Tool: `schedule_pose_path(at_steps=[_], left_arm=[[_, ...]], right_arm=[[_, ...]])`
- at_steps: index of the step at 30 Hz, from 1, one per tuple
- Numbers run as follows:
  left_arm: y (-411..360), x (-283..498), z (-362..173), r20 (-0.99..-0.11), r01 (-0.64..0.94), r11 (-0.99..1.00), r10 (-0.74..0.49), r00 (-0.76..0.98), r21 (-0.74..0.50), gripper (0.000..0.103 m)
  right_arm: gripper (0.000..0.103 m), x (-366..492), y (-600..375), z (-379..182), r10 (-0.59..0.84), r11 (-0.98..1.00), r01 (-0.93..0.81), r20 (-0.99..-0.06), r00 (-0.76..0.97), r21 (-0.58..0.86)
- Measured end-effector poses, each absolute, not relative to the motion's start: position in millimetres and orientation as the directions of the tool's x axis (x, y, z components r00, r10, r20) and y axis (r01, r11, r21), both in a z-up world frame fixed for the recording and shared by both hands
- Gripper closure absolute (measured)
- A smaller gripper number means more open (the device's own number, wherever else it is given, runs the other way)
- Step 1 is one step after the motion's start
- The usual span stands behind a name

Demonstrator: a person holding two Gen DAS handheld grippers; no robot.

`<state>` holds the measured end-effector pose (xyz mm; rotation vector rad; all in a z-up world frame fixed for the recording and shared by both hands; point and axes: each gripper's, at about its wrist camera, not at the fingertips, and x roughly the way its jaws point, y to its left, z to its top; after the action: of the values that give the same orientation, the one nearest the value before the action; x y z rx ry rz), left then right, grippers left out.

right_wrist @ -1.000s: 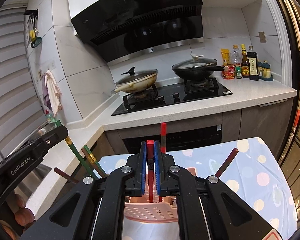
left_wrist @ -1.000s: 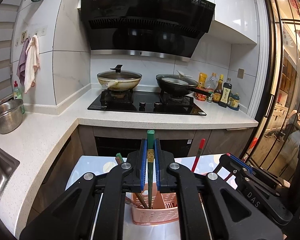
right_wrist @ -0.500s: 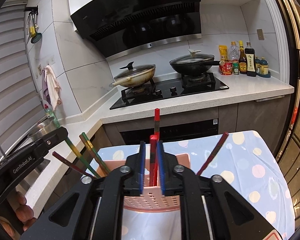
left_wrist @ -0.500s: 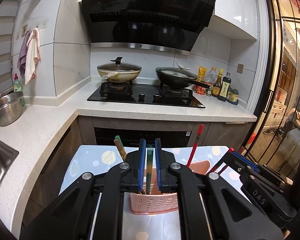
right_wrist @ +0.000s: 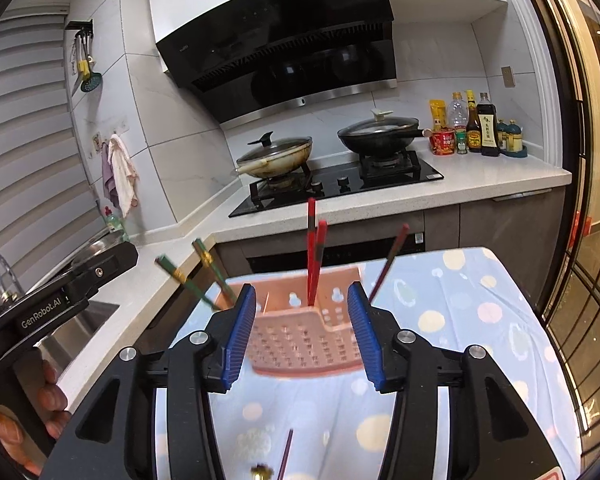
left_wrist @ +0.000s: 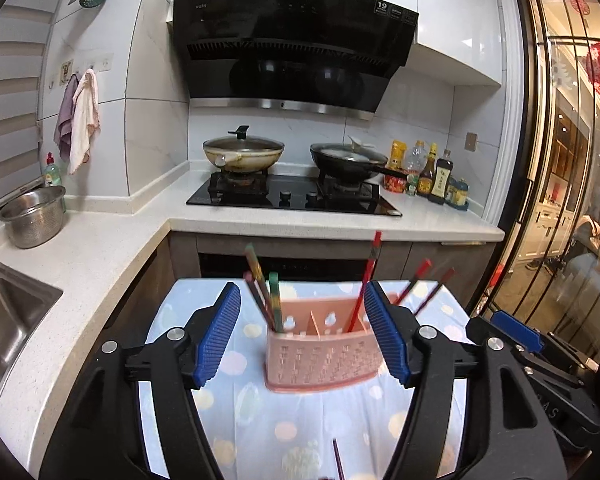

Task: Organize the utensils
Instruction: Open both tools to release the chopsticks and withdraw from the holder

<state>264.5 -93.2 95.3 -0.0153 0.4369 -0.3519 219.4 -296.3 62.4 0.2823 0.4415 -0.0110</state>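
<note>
1. Chopsticks stood in the pink slotted caddy [left_wrist: 320, 354] on the tabletop [left_wrist: 260, 420], which wore a pale blue dotted cloth.
2. Your left tongs [left_wrist: 304, 340] were spread wide, blue pads on either side of the caddy, pinching nothing.
3. Your right tongs [right_wrist: 302, 336] were likewise spread and empty, framing the same caddy [right_wrist: 300, 344] from a little further right.
4. At the caddy's left end, the green chopsticks [left_wrist: 274, 300] leaned together with a darker one, tilted leftward.
5. Toward the right end, a red chopstick [left_wrist: 366, 276] rose tilted to the right; two more red ones [left_wrist: 418, 276] angled out beyond the right pad.
6. From your right wrist view, two red chopsticks [right_wrist: 314, 252] stood almost upright in a middle slot, and a dark red one [right_wrist: 390, 260] slanted right.
7. One dark red chopstick [right_wrist: 286, 454] lay loose on the cloth, near you and well apart from the caddy.
8. Behind the tabletop, two lidded pans [left_wrist: 242, 154] sat on the hob.
</note>
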Motion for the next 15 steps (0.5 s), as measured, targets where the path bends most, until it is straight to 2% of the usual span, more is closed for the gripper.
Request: schedule_pose_path(at_steps=[2,9,15], left_arm=[[-88.8,248.8,85.0,-0.436,0.338,0.937,-0.344,0.832,-0.095,0.038],[-75.6,193.6,22.2,-0.576,0.340,0.938,-0.317,0.753,-0.072,0.038],[-54.3,150.4,-36.1,-0.675,0.284,0.953,-0.277,0.684,-0.104,0.038]], right_arm=[[0.056,201.0,-291.7,55.2,0.037,0.966,0.082,-0.447,0.894,0.244],[0.055,131.8,-273.5,7.9,0.047,0.970,0.097,-0.565,0.824,0.223],[0.055,79.0,-252.6,-44.5,0.089,0.962,0.109,-0.663,0.743,0.251]])
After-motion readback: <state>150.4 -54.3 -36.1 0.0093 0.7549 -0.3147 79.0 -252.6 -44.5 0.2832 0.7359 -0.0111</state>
